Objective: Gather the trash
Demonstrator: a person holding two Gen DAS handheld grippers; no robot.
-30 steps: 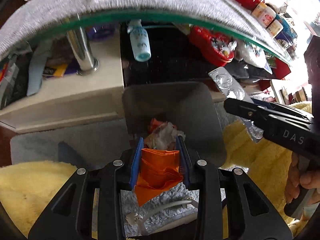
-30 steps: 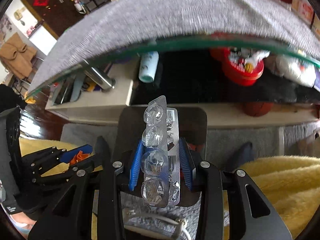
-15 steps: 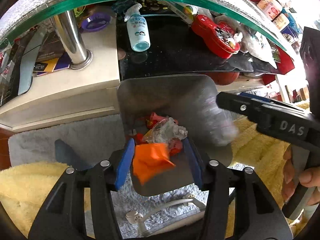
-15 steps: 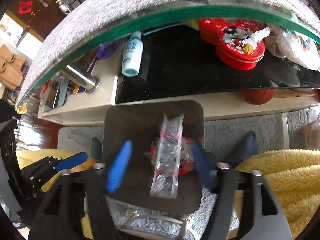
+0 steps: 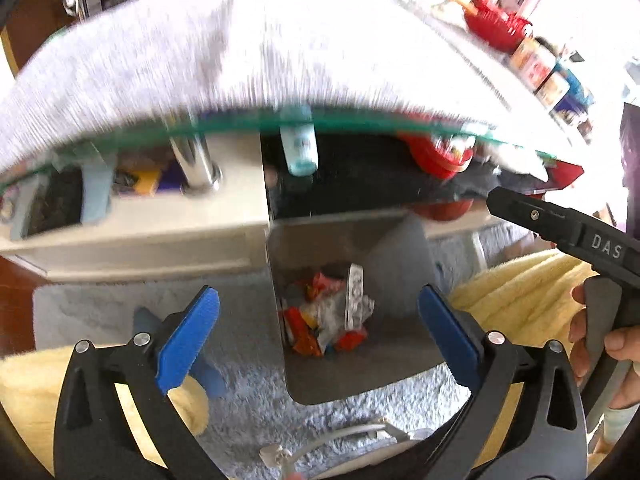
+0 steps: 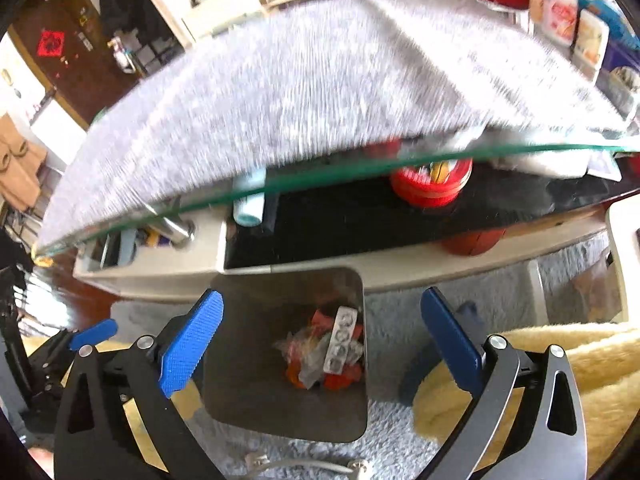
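A grey square trash bin (image 5: 404, 252) (image 6: 248, 384) stands on the floor rug below both grippers. Inside lie orange and red wrappers (image 5: 306, 340) (image 6: 336, 380) and a silver blister pack (image 5: 354, 300) (image 6: 340, 340). My left gripper (image 5: 320, 332) is open and empty above the bin. My right gripper (image 6: 320, 340) is open and empty above the bin; its black body (image 5: 568, 236) shows at the right of the left wrist view, and the left gripper's fingers (image 6: 94, 332) show at the left of the right wrist view.
A glass table edge (image 5: 320, 120) (image 6: 360, 168) with a grey cloth (image 5: 240, 52) is just ahead. Under it are a chrome leg (image 5: 192, 160), a blue bottle (image 5: 298, 148) and a red tin (image 6: 432, 184). Yellow fleece (image 6: 560, 360) and a white cable (image 5: 340, 436) lie near.
Both grippers opened. The orange wrapper dropped from the left and the blister pack from the right into the bin. Both grippers rose, bringing the cloth-covered table top into view.
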